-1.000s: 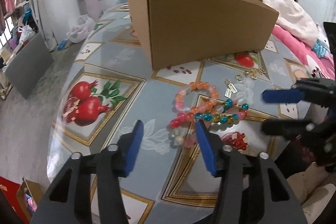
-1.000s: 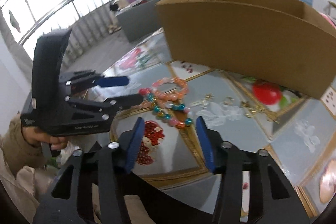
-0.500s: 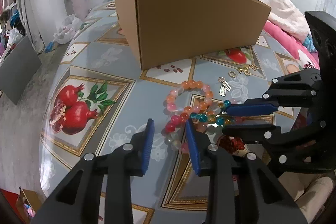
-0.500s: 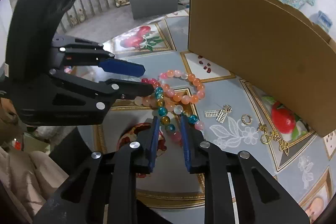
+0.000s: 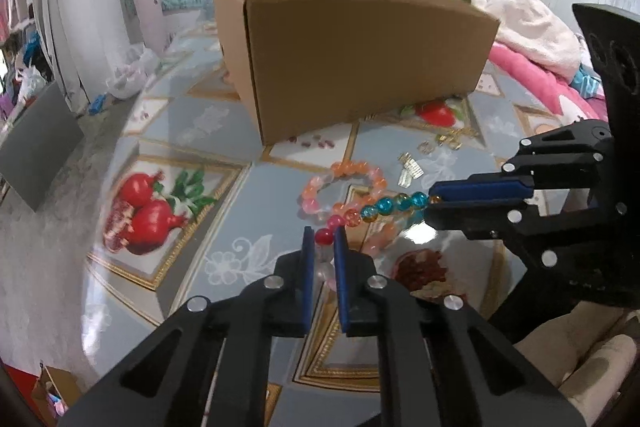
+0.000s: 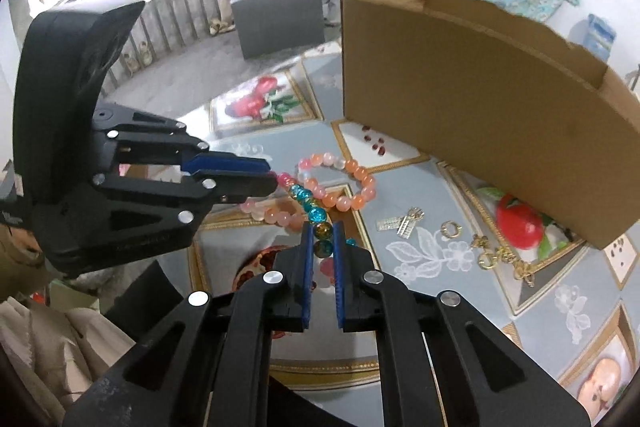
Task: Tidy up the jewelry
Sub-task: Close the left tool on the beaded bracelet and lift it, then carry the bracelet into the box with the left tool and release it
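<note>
A multicolour bead bracelet (image 5: 384,206) with red, amber and teal beads stretches in a line between my two grippers. The left gripper (image 5: 322,239) is shut on its red end bead, and shows in the right wrist view as the left gripper (image 6: 274,179). The right gripper (image 6: 322,233) has its jaws closing, pads pressing an amber bead of the bracelet (image 6: 318,215). It enters the left wrist view from the right as the right gripper (image 5: 430,205). An orange-pink bracelet (image 5: 344,183) (image 6: 340,183) lies on the table just behind. A pale pink strand (image 6: 272,213) lies under the taut beads.
An open cardboard box (image 5: 360,67) (image 6: 480,115) stands behind the jewelry on the fruit-print tablecloth (image 5: 180,147). Silver charms (image 6: 404,225), a gold ring (image 6: 450,227) and gold pieces (image 6: 504,261) lie to the right. The table edge curves at the left. A beige sleeve (image 5: 592,367) is near.
Both grippers went from wide open to shut, each closing on beads of the multicolour bracelet. The strand now runs straight between them instead of lying curled.
</note>
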A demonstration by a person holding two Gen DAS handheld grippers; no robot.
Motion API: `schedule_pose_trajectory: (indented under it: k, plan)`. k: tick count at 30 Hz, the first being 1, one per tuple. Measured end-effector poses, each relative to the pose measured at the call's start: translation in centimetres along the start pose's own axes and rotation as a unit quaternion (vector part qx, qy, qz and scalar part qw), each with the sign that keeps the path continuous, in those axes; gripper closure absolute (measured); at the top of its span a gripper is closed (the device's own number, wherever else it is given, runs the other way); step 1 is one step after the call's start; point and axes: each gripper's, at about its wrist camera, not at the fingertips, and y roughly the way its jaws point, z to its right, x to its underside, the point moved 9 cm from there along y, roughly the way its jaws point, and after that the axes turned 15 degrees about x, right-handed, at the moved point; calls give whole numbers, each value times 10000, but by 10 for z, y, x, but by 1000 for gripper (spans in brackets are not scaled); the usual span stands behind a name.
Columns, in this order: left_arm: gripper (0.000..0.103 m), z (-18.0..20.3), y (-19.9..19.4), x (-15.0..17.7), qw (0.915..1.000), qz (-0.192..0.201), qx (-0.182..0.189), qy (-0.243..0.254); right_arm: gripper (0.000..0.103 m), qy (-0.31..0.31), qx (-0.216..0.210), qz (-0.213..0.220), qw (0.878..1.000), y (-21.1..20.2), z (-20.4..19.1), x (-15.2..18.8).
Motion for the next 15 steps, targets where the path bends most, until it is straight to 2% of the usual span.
schedule_pose_trajectory:
  k: [7,11,15]
  plan:
    - [94,24,-43,-37,9972,598,-214,393,96,328,-25,636,9974,-41,19,-23]
    - [94,37,-68,-71,9923,1002,-273,670,96,449,11,1116,9927,-67,36,-50]
    - [94,47,-87,-115,9839,1421,-399,1006,96,633,-34,1611,9849,-88,64,-88]
